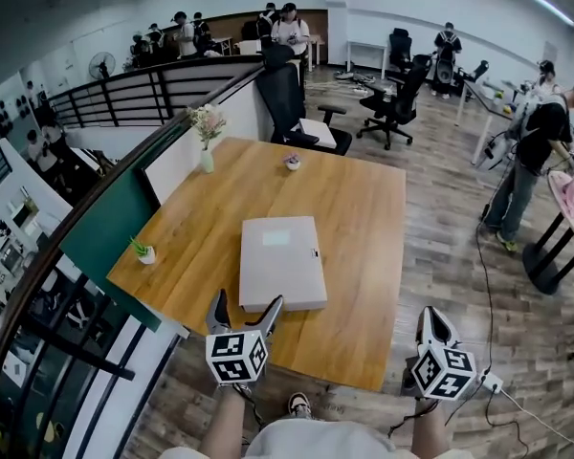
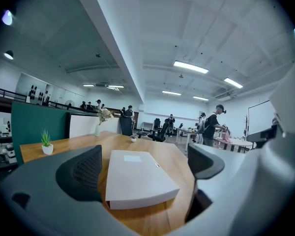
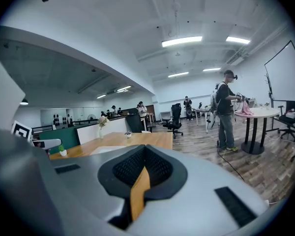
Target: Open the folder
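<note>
the pale grey folder (image 1: 281, 259) lies flat and shut in the middle of the desk (image 1: 364, 208). its near edge is just ahead of the left gripper (image 1: 247, 306), whose jaws gape around nothing. the right gripper (image 1: 432, 325) hangs off the desk's near corner, jaws pressed together, empty. the folder looks stiff, boxy, light and smooth — likely to slide. a small dark mark (image 1: 315, 252) on its right edge may be a clasp — lift the cover there, pinning the base.

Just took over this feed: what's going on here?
A person holds a gripper in each hand at a wooden table. The grey folder lies flat and closed on it. The left gripper, jaws apart, is at the folder's near edge without gripping it. The right gripper, jaws together and empty, hangs by the table's near right corner.
</note>
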`<state>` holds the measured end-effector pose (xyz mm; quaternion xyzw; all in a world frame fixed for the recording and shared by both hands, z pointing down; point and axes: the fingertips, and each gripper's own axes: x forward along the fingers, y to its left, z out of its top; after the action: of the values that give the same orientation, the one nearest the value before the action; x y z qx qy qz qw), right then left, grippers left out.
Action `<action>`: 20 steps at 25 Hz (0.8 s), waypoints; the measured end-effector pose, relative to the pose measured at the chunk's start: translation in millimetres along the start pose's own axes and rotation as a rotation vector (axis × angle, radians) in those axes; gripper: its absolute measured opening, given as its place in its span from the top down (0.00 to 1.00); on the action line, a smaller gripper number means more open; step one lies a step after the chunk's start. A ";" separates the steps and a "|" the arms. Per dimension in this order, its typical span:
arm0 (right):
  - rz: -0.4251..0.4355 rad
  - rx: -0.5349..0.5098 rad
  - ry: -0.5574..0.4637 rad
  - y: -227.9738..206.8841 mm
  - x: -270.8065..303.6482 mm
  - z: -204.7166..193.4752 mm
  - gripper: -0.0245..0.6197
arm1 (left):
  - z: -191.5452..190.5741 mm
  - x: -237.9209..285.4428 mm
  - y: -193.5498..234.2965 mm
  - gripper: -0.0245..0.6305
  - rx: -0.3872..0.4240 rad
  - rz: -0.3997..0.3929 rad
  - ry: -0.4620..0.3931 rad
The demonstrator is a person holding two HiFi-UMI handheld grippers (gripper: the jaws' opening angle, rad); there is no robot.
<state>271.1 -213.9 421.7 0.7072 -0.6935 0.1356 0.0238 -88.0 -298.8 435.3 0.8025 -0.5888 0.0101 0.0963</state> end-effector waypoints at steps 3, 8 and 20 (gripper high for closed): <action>0.015 -0.015 0.006 12.1 34.3 7.1 0.96 | 5.7 29.9 16.5 0.15 -0.013 0.003 -0.005; 0.025 -0.046 0.026 21.7 72.3 12.5 0.96 | 9.9 67.0 34.2 0.15 -0.030 0.005 -0.014; 0.086 -0.063 0.121 17.8 110.3 3.1 0.96 | -11.9 96.5 15.6 0.15 -0.029 -0.052 0.095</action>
<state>254.2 -322.7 440.7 0.6663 -0.7243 0.1570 0.0821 -72.1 -392.3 461.8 0.8146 -0.5627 0.0372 0.1359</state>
